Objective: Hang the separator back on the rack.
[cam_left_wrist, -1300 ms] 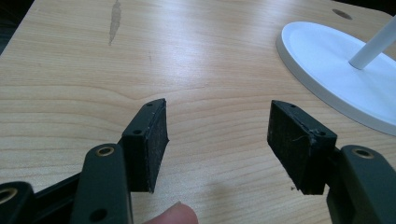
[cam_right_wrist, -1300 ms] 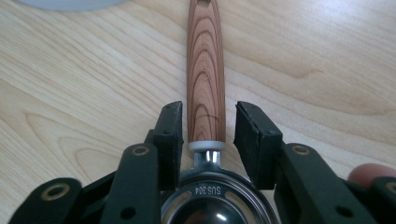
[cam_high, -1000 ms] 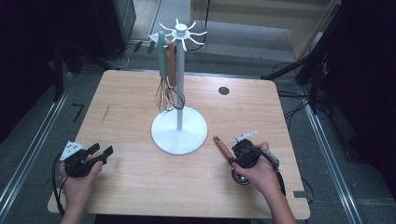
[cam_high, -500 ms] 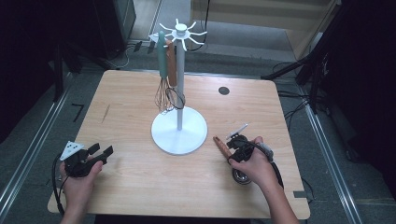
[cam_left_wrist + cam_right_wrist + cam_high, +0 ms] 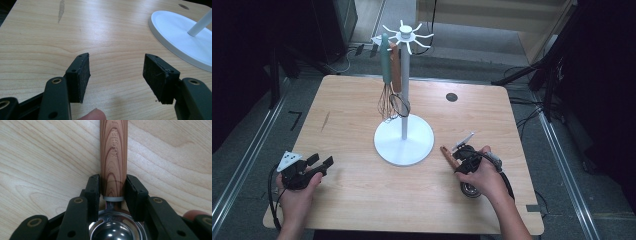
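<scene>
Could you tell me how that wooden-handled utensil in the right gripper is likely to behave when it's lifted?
The wooden-handled utensil looks rigid, so it probably won't flex. The right gripper pinches its round, smooth handle just above the metal head, so it might twist or slip. The metal end could make it head-heavy.

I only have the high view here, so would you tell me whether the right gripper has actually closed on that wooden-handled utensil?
Observer: Yes. In the right gripper view the right gripper has both pads pressed against the wooden handle, just above its grey collar.
Operator: Thank you. What sort of head does the utensil have?
Observer: A shiny metal bowl with slots, sitting between the jaw arms, nearest the camera.
Operator: And is the left gripper holding anything?
Observer: No. The left gripper is open, with bare table between its pads and the white stand base off to one side.
</scene>
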Tool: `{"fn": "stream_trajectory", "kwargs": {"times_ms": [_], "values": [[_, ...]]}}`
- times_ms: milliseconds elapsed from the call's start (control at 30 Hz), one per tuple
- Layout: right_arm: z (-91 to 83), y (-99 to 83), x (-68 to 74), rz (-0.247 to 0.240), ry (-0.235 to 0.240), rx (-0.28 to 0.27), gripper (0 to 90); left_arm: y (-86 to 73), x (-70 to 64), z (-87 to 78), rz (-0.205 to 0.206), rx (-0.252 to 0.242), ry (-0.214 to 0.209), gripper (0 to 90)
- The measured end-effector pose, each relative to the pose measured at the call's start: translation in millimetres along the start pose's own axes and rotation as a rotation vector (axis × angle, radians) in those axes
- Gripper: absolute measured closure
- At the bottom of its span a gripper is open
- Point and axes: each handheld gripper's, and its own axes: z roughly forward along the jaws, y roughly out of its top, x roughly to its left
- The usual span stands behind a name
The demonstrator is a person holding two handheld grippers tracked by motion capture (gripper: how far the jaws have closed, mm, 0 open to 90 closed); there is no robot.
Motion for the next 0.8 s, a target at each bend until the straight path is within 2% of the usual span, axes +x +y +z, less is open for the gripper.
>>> {"fn": "stream_trajectory", "kwargs": {"times_ms": [167, 333, 400, 800], "values": [[0.1, 1.0, -0.2, 0.013, 0.005, 0.014, 66.0, 0.0, 0.0, 0.0, -0.001, 0.001, 0.001, 38.8], [0.4, 5.6, -0.1, 0.019, 0.001, 0.061, 65.9, 0.0, 0.1, -0.1, -0.003, 0.001, 0.002, 38.8], [0.5, 7.3, -0.1, 0.032, 0.003, 0.071, 69.1, 0.0, 0.3, -0.3, -0.006, 0.0, 0.002, 38.9], [0.2, 8.3, -0.4, 0.047, -0.001, 0.068, 71.0, 0.0, 0.7, 0.2, -0.006, 0.0, 0.005, 39.3]]}}
